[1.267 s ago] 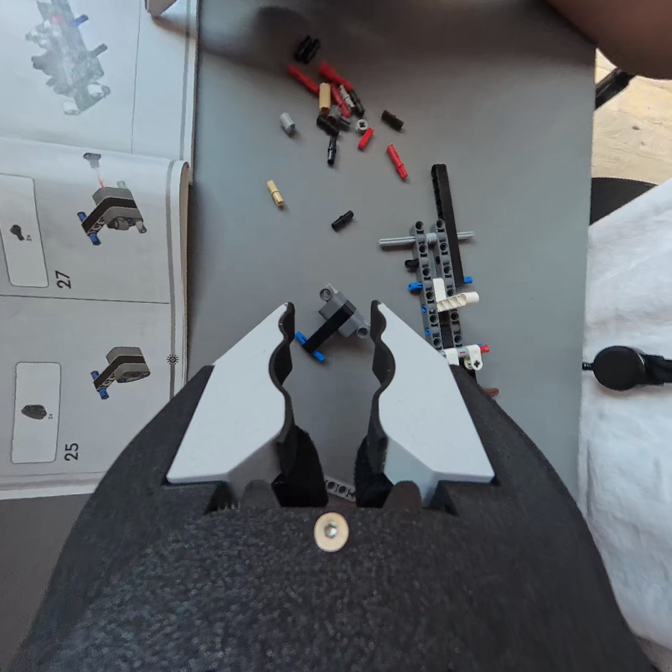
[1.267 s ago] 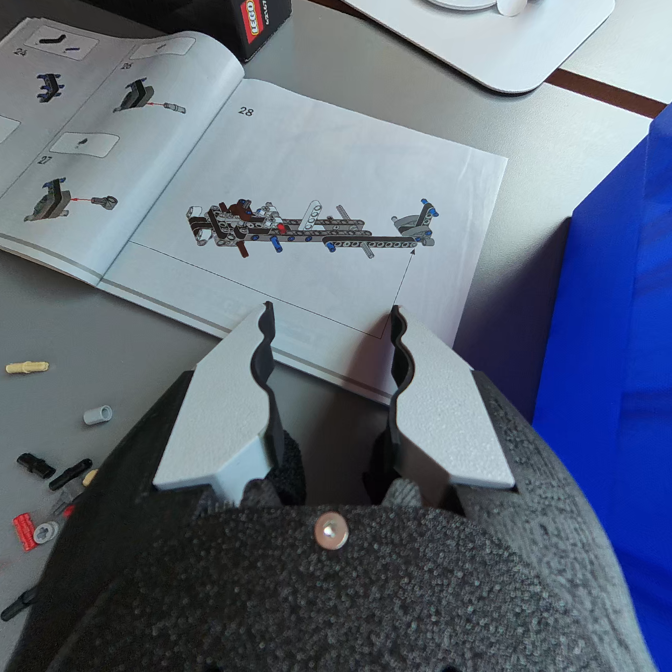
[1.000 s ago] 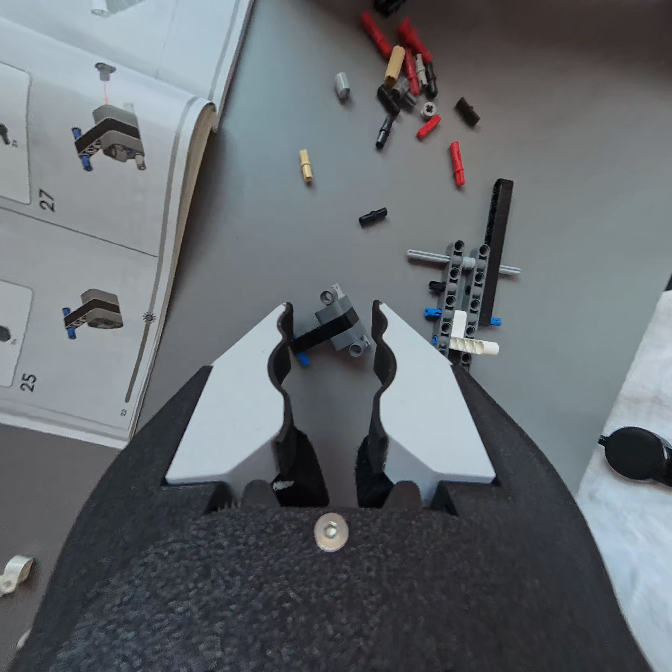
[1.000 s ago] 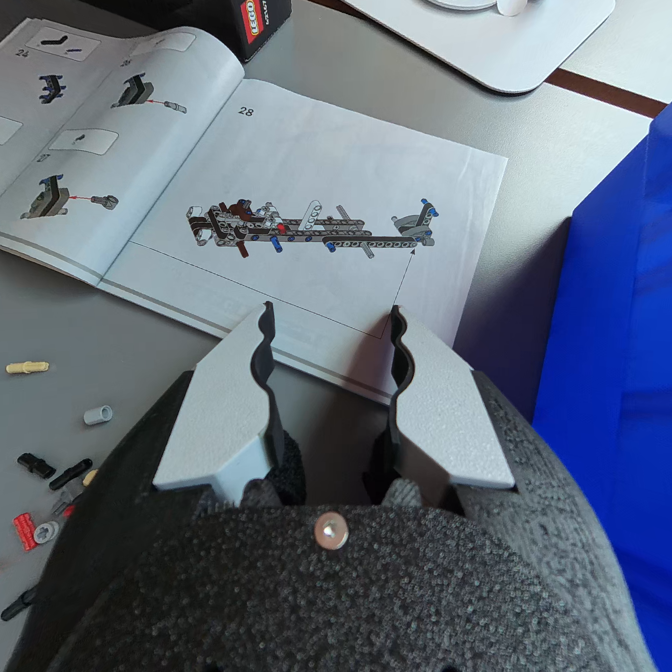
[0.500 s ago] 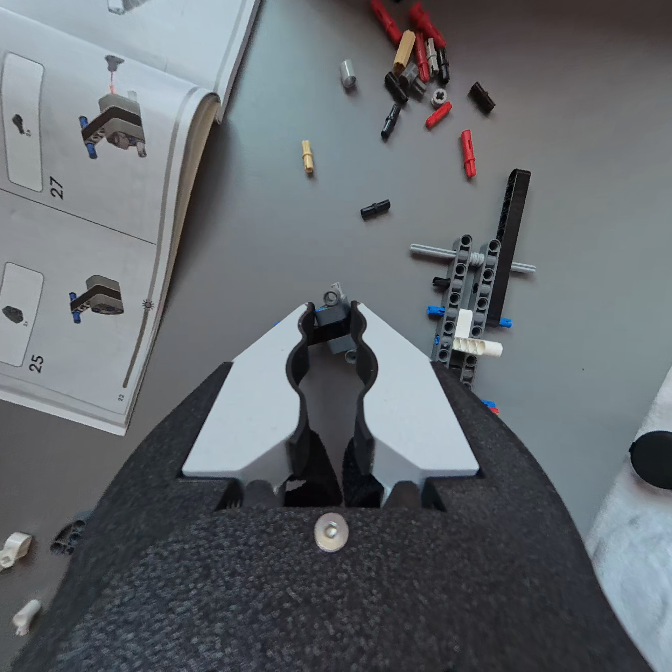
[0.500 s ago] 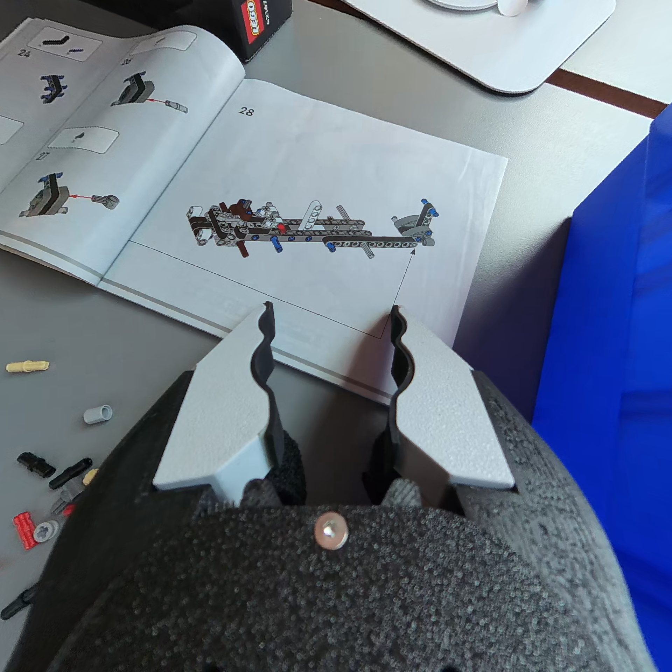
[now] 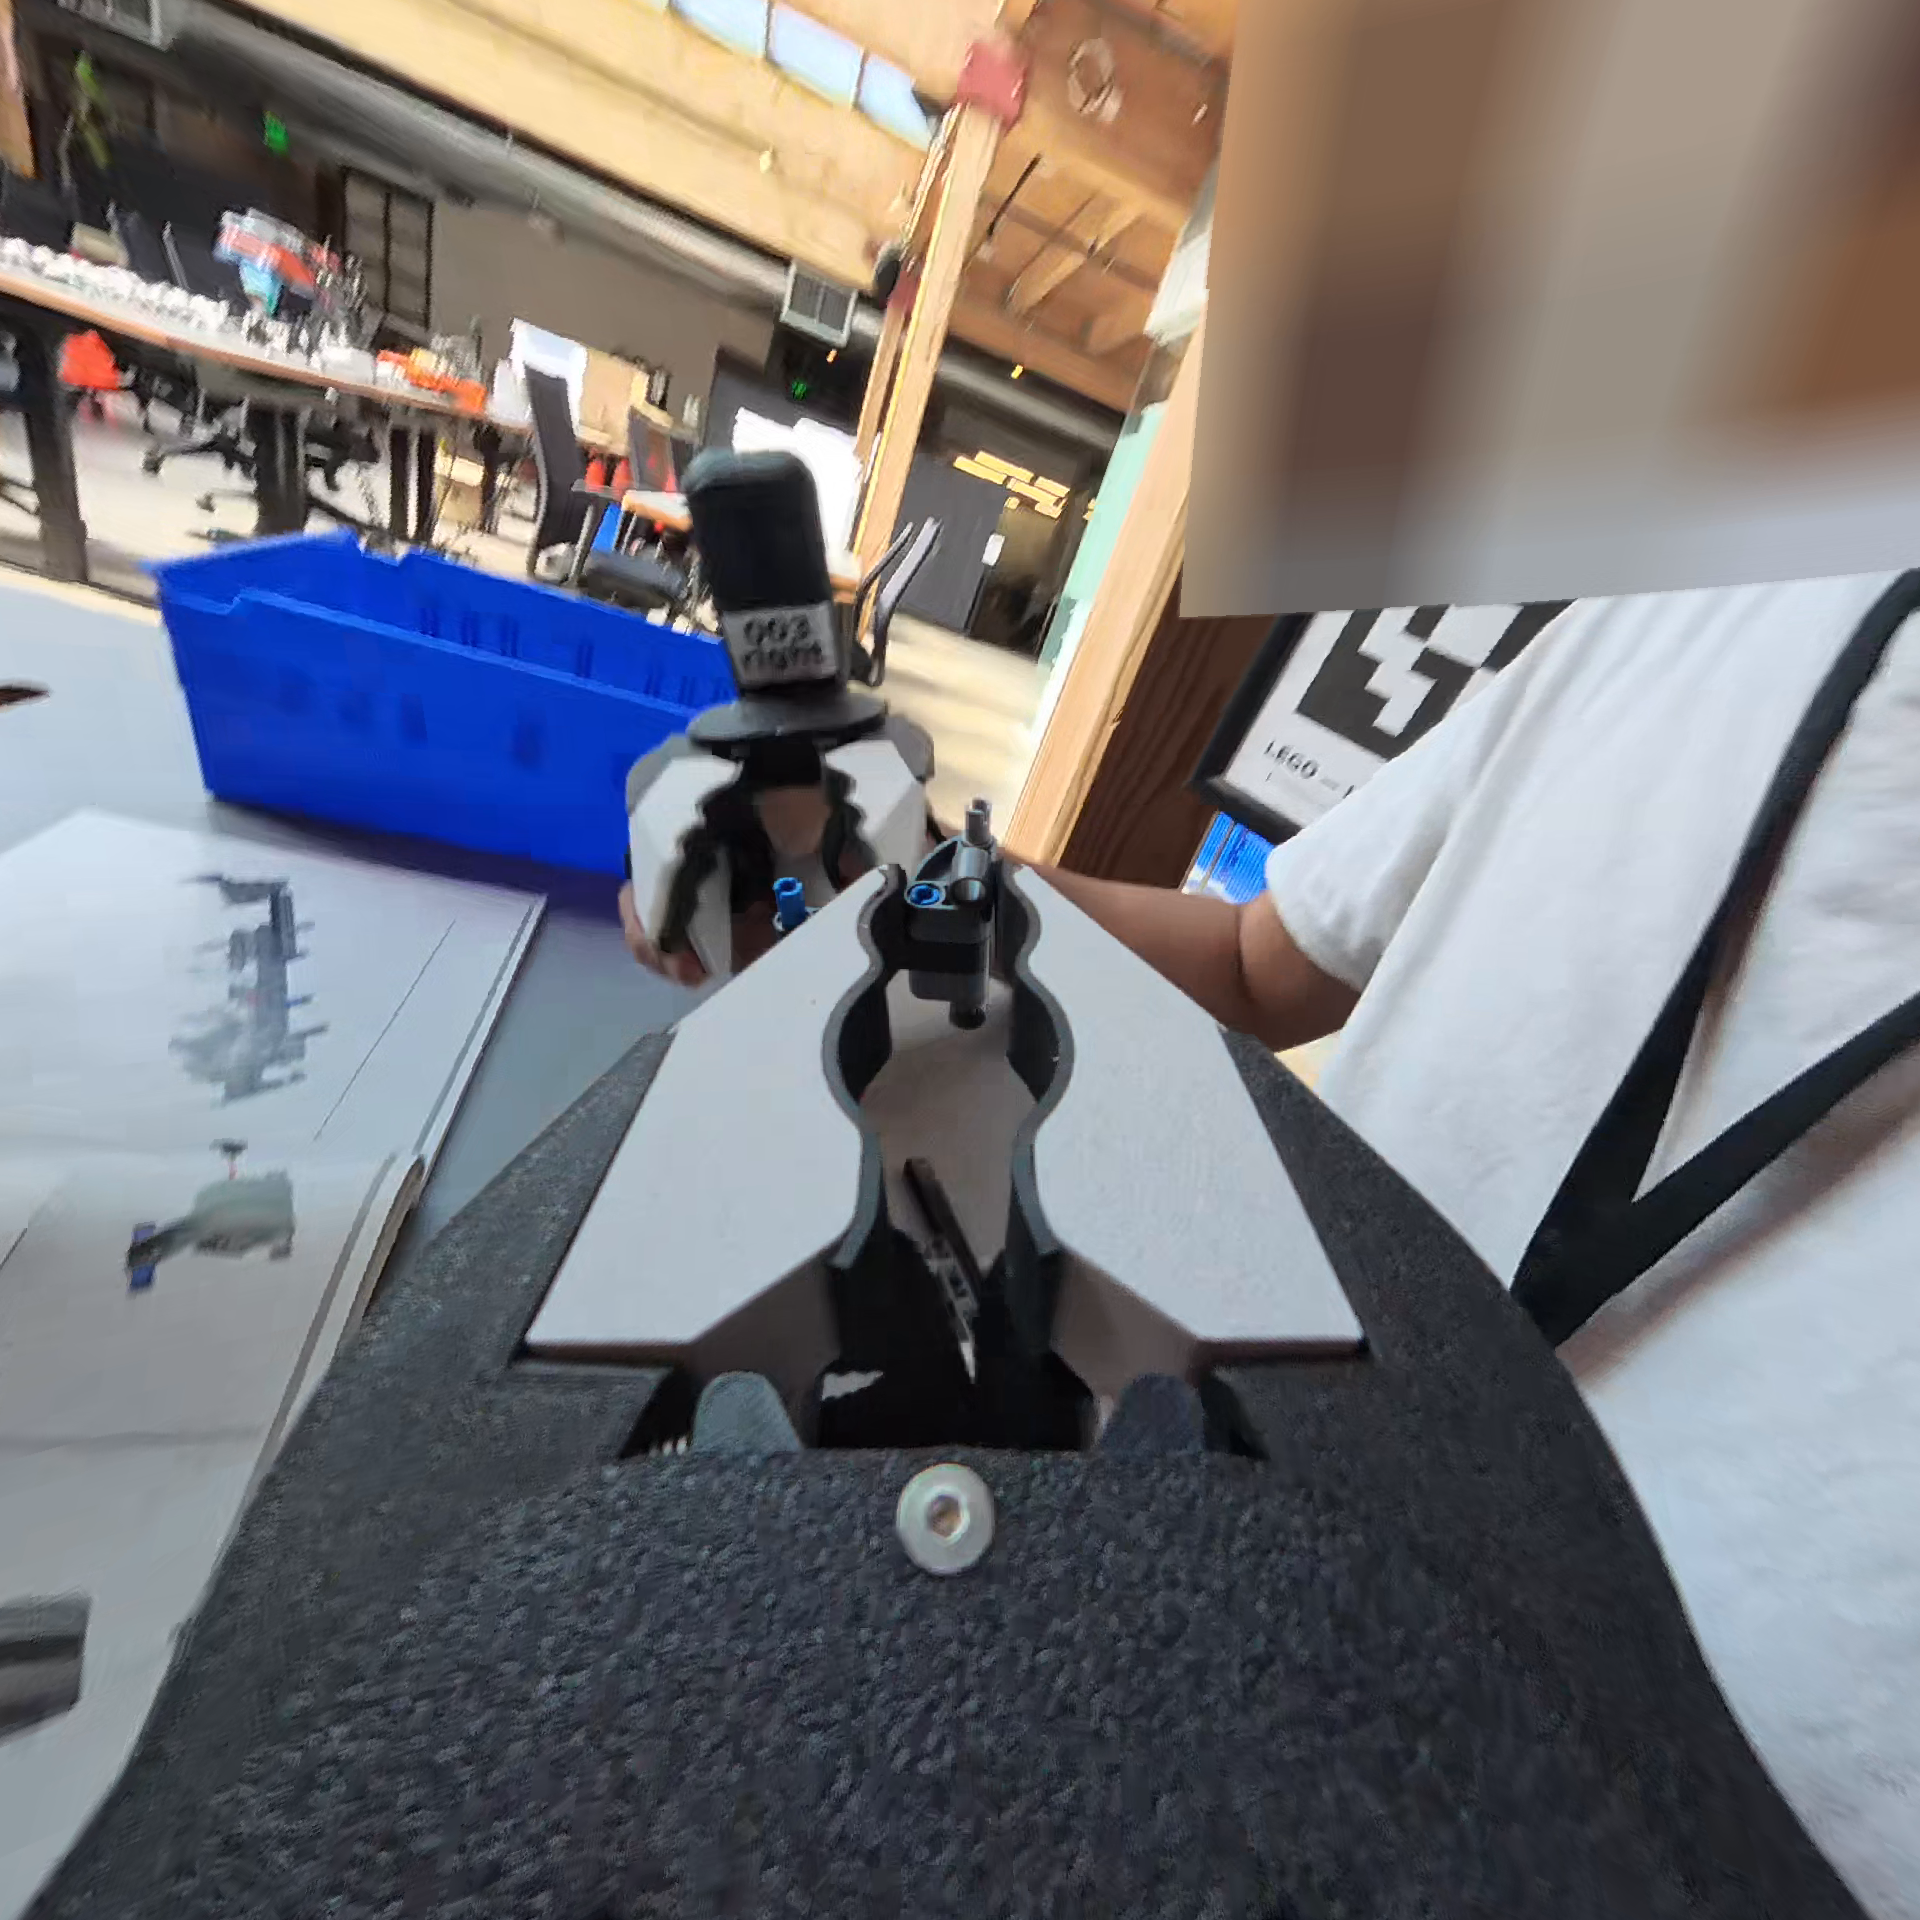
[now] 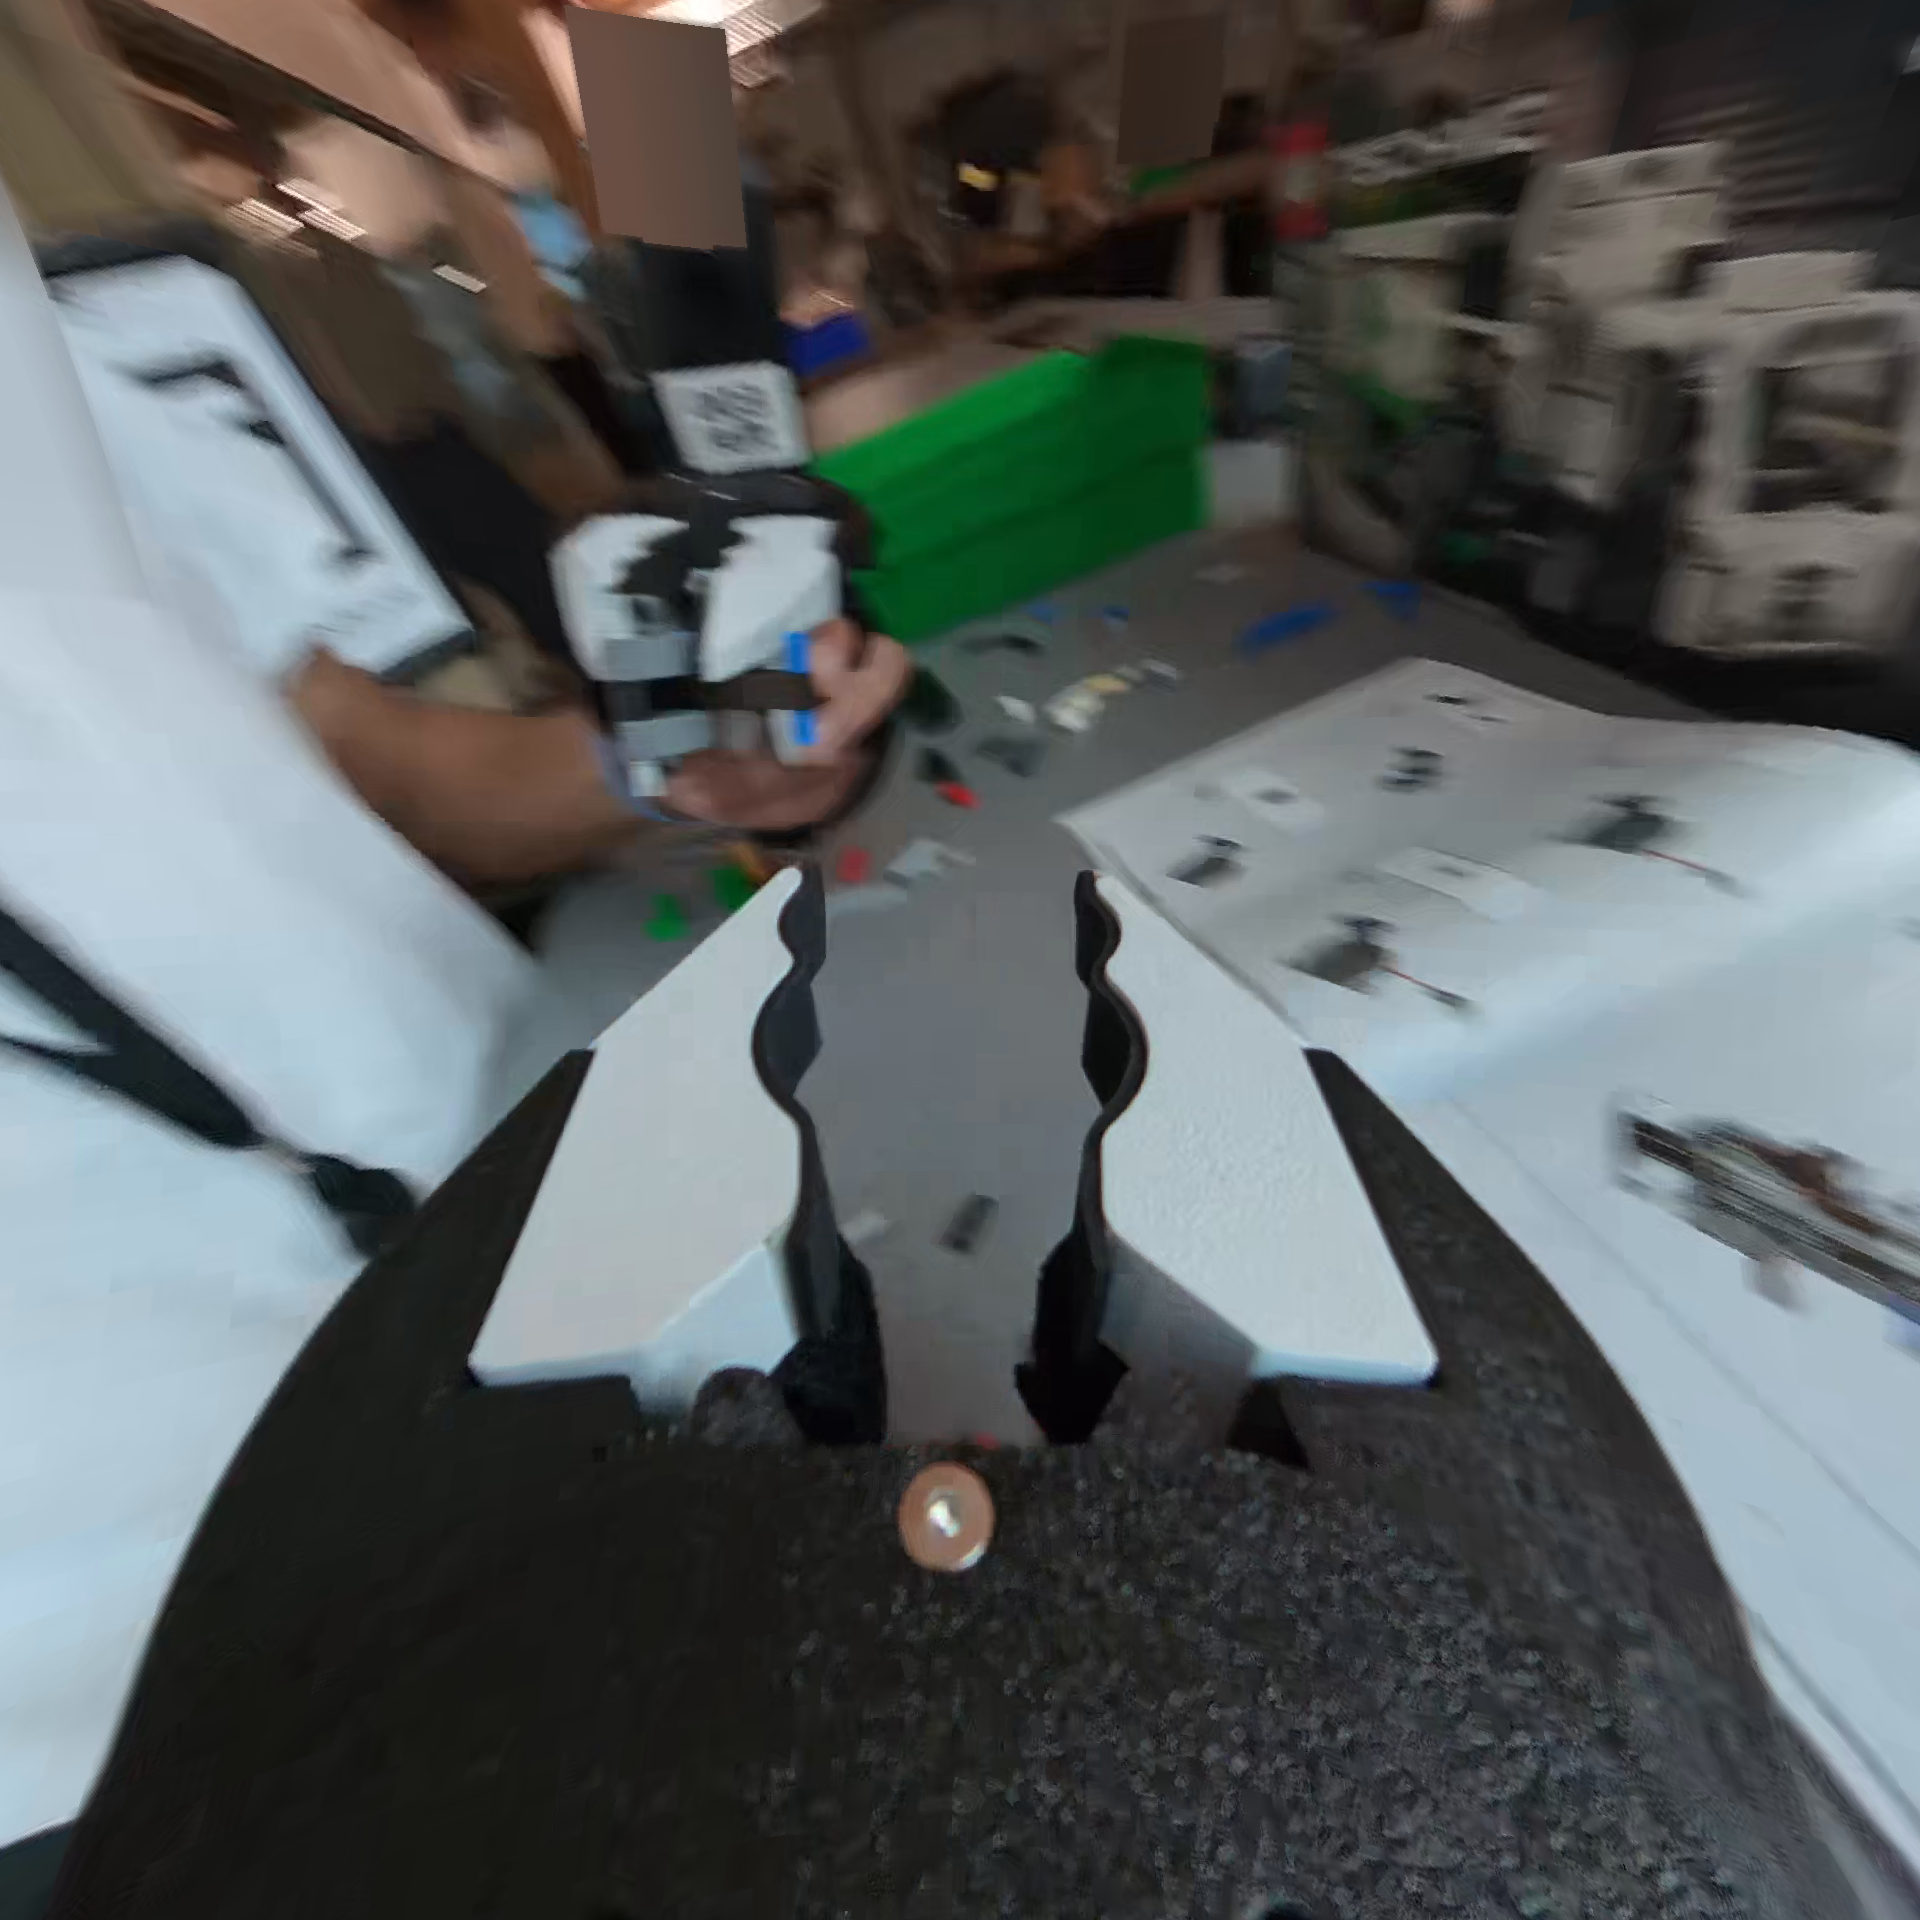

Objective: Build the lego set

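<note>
We are now holding the left tongs (image 7: 945,894) up off the counter (image 7: 582,997), where a second ago they were pointing down at it with their jaws open around a small grey and black piece (image 7: 940,945). The jaws are now standing narrow and both pads are pressing on that piece, so it is riding in the air with them. The view is now looking across the room rather than down at the scattered parts.

The piece is sitting right at the tips of the left tongs, a grey axle poking up beyond them and a blue pin (image 7: 790,899) sticking out past the left finger. It is hanging to the right of the booklet (image 7: 208,987) and above its level, clear of the page.

We are also swinging the right tongs (image 8: 940,894): a second ago they were hovering over the booklet's open page, and now they are pointing away from the booklet (image 8: 1455,883) towards the left tongs (image 8: 707,613). Their jaws are standing wide with only bare counter (image 8: 935,987) showing between them. Seen from the left view, the right tongs (image 7: 753,873) are facing the piece from just beyond it, near but not touching
</note>
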`<state>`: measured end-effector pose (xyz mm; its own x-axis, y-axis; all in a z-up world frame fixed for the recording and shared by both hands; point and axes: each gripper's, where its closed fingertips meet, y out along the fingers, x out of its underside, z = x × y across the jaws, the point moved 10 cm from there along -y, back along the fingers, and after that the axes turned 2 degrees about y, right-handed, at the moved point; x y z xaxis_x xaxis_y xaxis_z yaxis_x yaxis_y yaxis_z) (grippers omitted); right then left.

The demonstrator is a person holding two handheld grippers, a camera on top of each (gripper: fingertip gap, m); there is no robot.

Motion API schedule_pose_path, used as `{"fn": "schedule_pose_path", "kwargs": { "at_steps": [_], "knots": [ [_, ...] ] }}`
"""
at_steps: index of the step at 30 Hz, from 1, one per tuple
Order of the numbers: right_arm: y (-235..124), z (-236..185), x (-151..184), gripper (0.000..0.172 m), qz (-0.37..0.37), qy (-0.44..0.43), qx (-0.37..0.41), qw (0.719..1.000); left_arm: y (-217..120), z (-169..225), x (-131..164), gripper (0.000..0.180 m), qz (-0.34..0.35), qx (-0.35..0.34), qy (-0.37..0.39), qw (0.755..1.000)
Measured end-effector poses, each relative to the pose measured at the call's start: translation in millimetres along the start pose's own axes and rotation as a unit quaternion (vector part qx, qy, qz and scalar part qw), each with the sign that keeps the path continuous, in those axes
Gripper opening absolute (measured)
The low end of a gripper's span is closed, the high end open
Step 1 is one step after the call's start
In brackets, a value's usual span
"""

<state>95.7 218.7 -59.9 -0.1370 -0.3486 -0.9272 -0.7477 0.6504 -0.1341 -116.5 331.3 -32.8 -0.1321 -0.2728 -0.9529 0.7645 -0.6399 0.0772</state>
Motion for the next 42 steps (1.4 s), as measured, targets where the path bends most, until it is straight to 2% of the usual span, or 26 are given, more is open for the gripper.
{"fn": "schedule_pose_path", "kwargs": {
  "at_steps": [1, 2, 5, 8, 13, 16, 21, 26, 33, 38, 40, 42],
  "knots": [
    [10, -10, -3, 0.052, 0.017, 0.035, -0.092, 0.995, 0, 2, -5, 0.015, 0.026, 0.022, 0.006, 0.999],
    [18, -16, -6, 0.054, 0.031, 0.068, -0.159, 0.984, 1, 4, -9, 0.014, 0.042, 0.046, 0.008, 0.998],
    [33, -17, -16, 0.051, 0.055, 0.145, -0.28, 0.947, 5, 12, -13, 0.015, 0.061, 0.111, 0.005, 0.992],
    [43, -16, -22, 0.043, 0.036, 0.18, -0.355, 0.917, 9, 19, -13, 0.015, 0.074, 0.153, 0.001, 0.986],
    [57, -25, -25, 0.026, -0.003, 0.139, -0.409, 0.902, 16, 21, -8, 0.014, 0.066, 0.163, -0.002, 0.984],
    [61, -28, -21, 0.025, -0.019, 0.119, -0.414, 0.902, 17, 22, -6, 0.014, 0.073, 0.167, -0.006, 0.983],
    [57, -27, -22, 0.011, 0.008, 0.107, -0.401, 0.91, 20, 21, 0, 0.014, 0.063, 0.177, -0.016, 0.982],
    [58, -28, -18, 0.022, -0.009, 0.111, -0.398, 0.911, 25, 22, 3, 0.014, 0.06, 0.195, -0.023, 0.979],
    [55, -32, -16, 0.01, -0.013, 0.096, -0.41, 0.907, 27, 23, 4, 0.014, 0.059, 0.199, -0.025, 0.978],
    [55, -33, -14, 0.01, -0.018, 0.089, -0.407, 0.909, 27, 21, 7, 0.014, 0.05, 0.21, -0.039, 0.976],
    [54, -31, -14, 0.009, -0.019, 0.085, -0.4, 0.913, 24, 19, 6, 0.017, 0.044, 0.199, -0.041, 0.978],
    [49, -25, -15, 0.006, -0.021, 0.083, -0.372, 0.924, 16, 11, 2, 0.026, 0.037, 0.156, -0.038, 0.986]
  ]
}}
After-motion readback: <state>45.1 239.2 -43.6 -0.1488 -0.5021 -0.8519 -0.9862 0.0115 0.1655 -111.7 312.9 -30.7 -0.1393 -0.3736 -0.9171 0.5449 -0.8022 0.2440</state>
